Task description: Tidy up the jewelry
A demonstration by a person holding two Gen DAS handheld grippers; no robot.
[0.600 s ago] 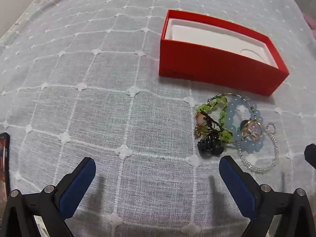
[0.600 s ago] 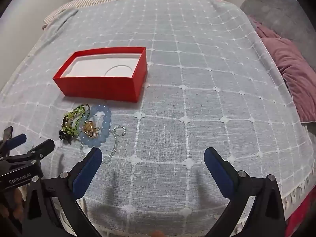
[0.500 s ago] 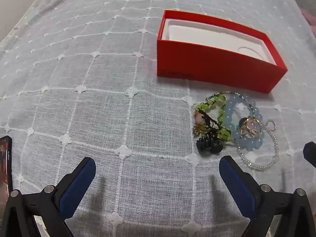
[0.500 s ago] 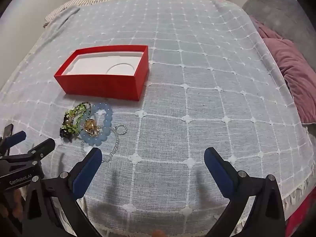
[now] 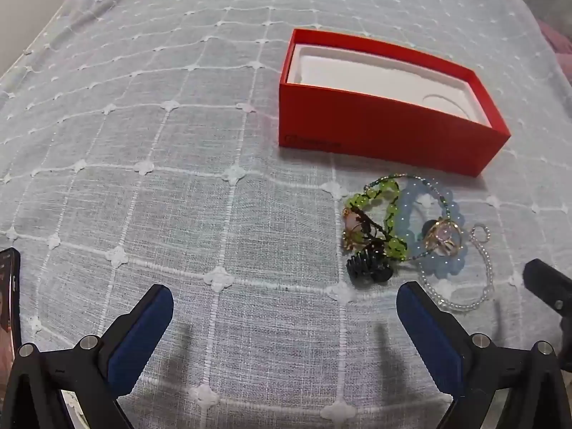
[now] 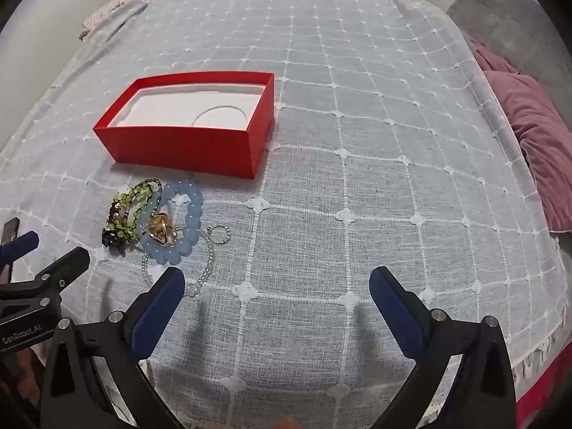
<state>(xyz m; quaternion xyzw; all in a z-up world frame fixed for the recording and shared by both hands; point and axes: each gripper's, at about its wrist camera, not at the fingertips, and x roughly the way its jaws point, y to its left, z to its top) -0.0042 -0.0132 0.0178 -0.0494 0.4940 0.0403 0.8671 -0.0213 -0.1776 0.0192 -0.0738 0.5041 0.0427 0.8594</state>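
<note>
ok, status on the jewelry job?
Left tongs and right tongs open, empty. Jewelry pile on bedspread beside red box; box holds no jewelry. Nothing in the way.

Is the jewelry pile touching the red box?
Apart. The right wrist view shows a strip of bedspread between the jewelry pile and the red box.

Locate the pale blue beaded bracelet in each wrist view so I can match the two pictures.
Left wrist view: pale blue beaded bracelet lies right of centre, in front of the box's right end.
Right wrist view: it lies left of centre, in front of the box.
Shared landmark: the open red cardboard box, just behind the jewelry pile.
</note>
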